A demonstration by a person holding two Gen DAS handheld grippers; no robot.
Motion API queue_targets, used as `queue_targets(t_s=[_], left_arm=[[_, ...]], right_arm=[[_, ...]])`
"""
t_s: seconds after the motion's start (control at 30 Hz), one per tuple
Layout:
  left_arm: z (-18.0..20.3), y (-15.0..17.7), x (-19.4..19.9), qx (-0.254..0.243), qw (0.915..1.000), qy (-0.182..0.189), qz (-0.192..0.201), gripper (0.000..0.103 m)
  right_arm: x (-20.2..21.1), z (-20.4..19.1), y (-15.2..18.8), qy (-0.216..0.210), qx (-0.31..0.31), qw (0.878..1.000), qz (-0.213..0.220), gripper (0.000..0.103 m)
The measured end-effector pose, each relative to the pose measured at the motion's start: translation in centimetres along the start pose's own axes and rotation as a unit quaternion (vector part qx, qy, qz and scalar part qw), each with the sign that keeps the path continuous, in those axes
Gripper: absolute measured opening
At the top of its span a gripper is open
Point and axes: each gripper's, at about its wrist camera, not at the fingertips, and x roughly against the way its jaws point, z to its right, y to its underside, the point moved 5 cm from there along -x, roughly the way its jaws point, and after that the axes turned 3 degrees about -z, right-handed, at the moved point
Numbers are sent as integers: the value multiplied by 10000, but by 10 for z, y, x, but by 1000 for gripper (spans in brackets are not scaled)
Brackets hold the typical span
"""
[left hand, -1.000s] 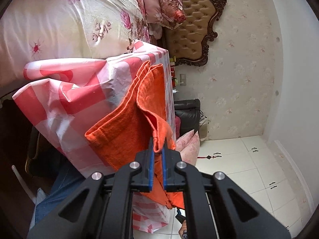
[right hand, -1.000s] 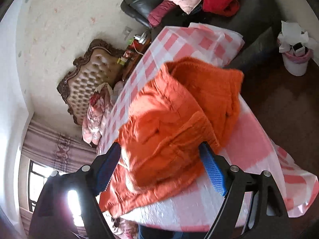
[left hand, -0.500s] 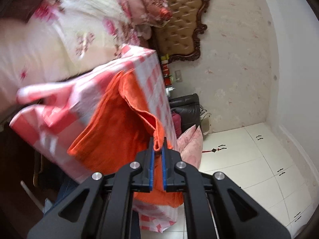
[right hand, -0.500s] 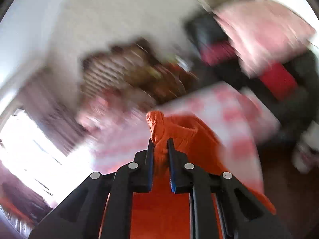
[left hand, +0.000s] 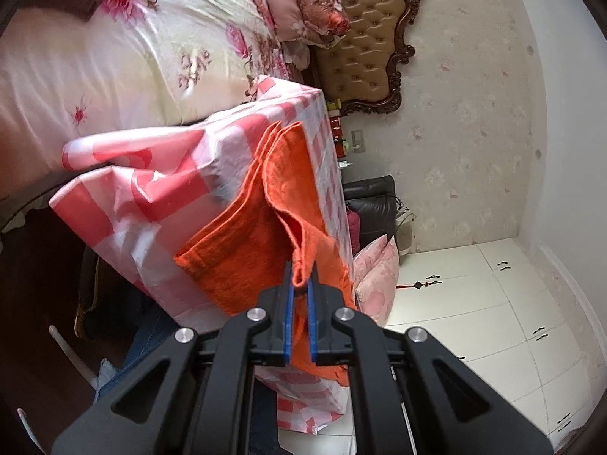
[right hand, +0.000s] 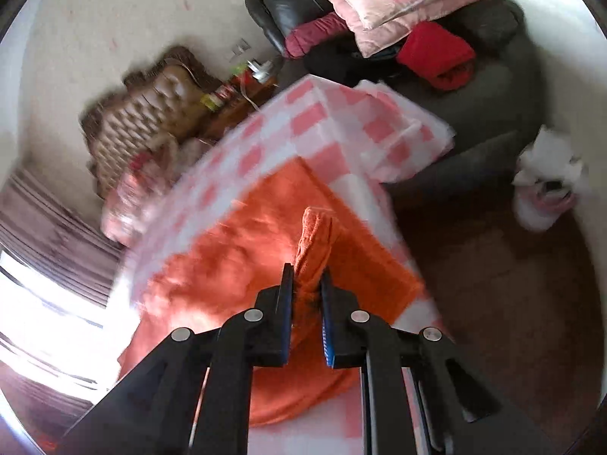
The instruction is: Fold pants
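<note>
The orange pants lie on a table under a pink-and-white checked cloth, with one part hanging over the near edge. My left gripper is shut on a raised fold of the fabric at that edge. In the right wrist view the pants spread across the checked cloth. My right gripper is shut on a bunched ridge of orange fabric that stands up between its blue pads.
A flowered bed with a tufted headboard stands behind the table. A dark sofa piled with pink cushions and red cloth, and a white bin, lie past it. A person's jeans-clad leg is under the table edge.
My right gripper, open around the heaped pants a second ago, has shut on a bunch of the fabric and swung with it. The left gripper keeps its hold and has barely shifted.
</note>
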Motion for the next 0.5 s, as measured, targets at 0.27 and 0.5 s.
queue_targets(t_s=[0.27, 0.5], left_arm=[[-11, -1, 0, 82, 9999, -71, -81, 5], [-24, 3, -2, 184, 9996, -207, -82, 6]], right_arm=[[0, 24, 21, 979, 167, 9950, -143, 47], [14, 36, 15, 1670, 411, 9850, 115, 80]])
